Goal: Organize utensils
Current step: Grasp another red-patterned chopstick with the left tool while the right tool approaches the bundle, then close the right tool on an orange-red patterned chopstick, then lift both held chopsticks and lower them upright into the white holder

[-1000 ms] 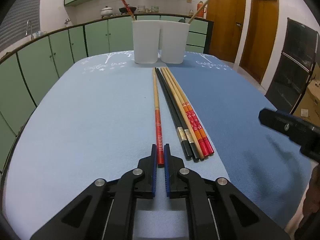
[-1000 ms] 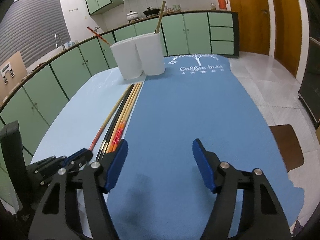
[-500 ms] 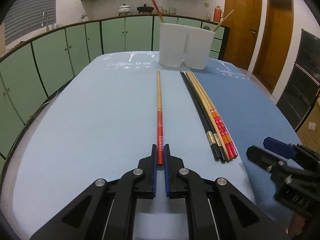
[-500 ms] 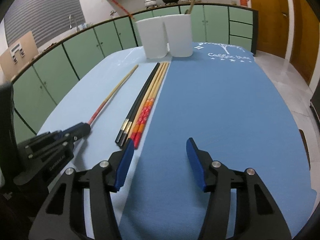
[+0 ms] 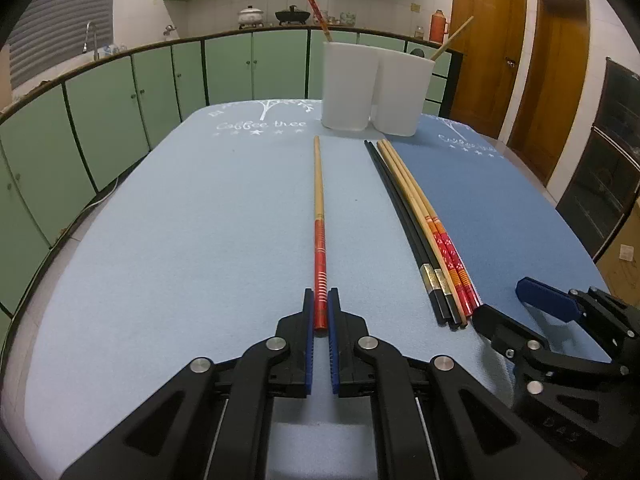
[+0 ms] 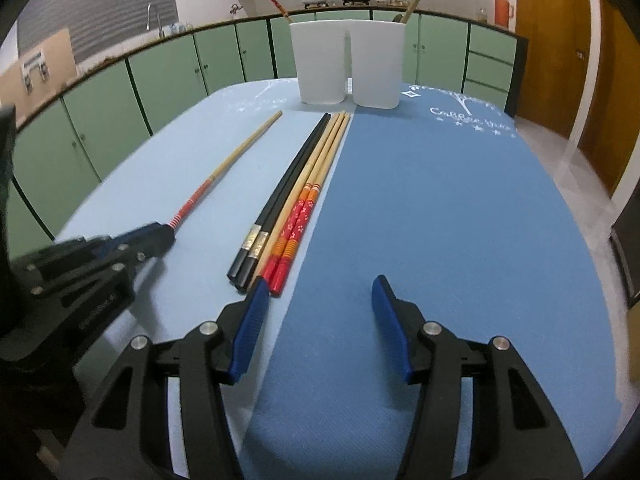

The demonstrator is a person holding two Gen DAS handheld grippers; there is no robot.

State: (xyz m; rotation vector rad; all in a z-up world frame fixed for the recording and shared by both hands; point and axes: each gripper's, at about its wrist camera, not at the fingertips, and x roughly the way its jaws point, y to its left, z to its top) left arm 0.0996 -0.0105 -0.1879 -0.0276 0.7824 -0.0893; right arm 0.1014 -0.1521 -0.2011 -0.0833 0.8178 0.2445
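The left gripper (image 5: 319,312) is pinched on the red end of a single chopstick (image 5: 319,216), which now lies well apart from the bundle of chopsticks (image 5: 424,224) it lay just beside a second ago, so one piece is sorted out and ready to be lifted toward the two white holders (image 5: 376,92) far ahead of the fingers. The right gripper (image 6: 316,304) has come in close to the bundle's near ends and its jaws have just been closing partway. They stand spread with only bare blue cloth between them, the left finger just beside the red tips. My guess is that it is lining up to take the next piece.

The left view shows the clamp itself — pads against the red shaft on both sides — while the right view shows only that gripper's dark outside. The right view alone shows how the bundle's ends sit just ahead of its own left finger — not between the two.
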